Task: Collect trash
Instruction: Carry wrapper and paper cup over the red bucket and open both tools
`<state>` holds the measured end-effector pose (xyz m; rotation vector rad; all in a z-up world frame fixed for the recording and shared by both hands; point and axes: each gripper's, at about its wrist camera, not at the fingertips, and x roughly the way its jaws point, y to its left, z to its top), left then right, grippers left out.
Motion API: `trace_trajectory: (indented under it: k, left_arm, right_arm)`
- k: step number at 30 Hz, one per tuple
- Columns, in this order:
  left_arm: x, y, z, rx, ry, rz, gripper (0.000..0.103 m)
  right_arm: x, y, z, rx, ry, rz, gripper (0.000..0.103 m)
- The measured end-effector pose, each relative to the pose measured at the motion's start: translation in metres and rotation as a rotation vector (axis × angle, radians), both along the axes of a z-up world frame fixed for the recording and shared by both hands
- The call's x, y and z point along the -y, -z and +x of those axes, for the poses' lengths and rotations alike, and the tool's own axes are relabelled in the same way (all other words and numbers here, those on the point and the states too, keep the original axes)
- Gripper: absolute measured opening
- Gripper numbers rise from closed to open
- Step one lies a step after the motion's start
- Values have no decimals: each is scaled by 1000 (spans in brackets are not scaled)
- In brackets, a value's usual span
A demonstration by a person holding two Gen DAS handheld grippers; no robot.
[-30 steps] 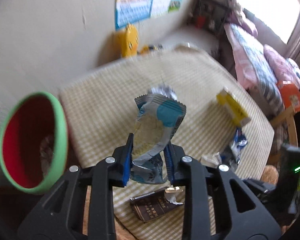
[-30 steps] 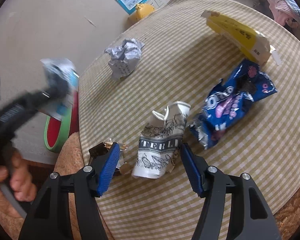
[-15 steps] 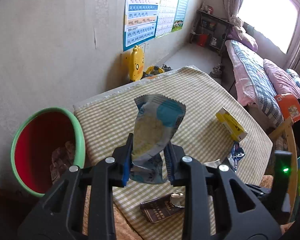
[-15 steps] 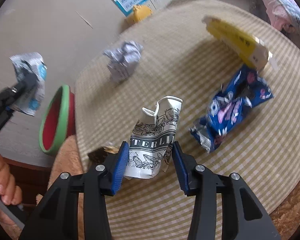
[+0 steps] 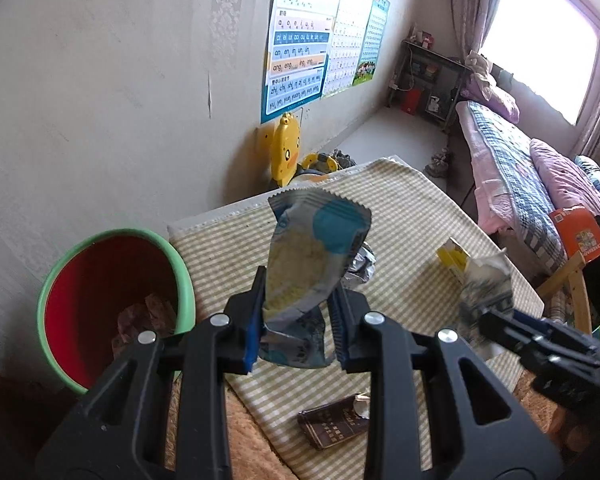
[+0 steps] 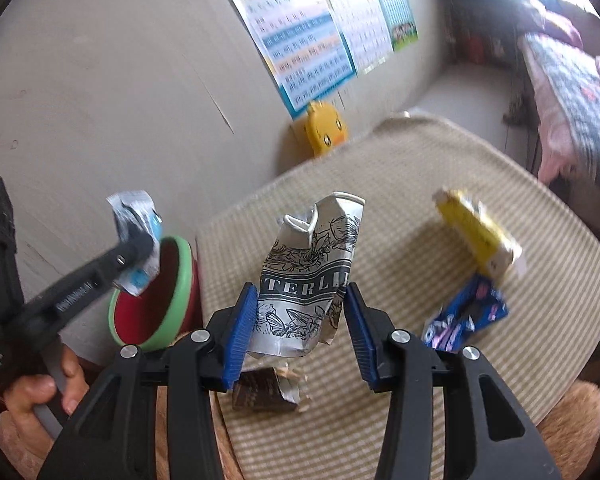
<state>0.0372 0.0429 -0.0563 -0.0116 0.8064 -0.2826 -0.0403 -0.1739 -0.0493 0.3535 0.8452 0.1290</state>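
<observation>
The left tongs (image 5: 296,312) are gripping a blue wrapper (image 5: 312,256) in the air, with the bin (image 5: 112,308) lying to their left. The right tongs (image 6: 300,320) are clamping a crushed paper cup (image 6: 308,280) above the bench (image 6: 420,184). I think each piece should be released only directly over the bin opening.

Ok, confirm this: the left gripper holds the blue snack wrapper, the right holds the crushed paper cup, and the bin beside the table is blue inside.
Wrong on the bin: the left wrist view shows it red inside with a green rim. The left gripper does hold the snack wrapper, and the right gripper the paper cup.
</observation>
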Motion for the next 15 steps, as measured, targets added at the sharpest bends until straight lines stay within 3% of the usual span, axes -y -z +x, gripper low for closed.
trace_trajectory:
  k: [15]
  left_arm:
    - [-14, -6, 0, 32, -33, -3, 27]
  right_arm:
    - [-30, -27, 3, 76, -66, -51, 43]
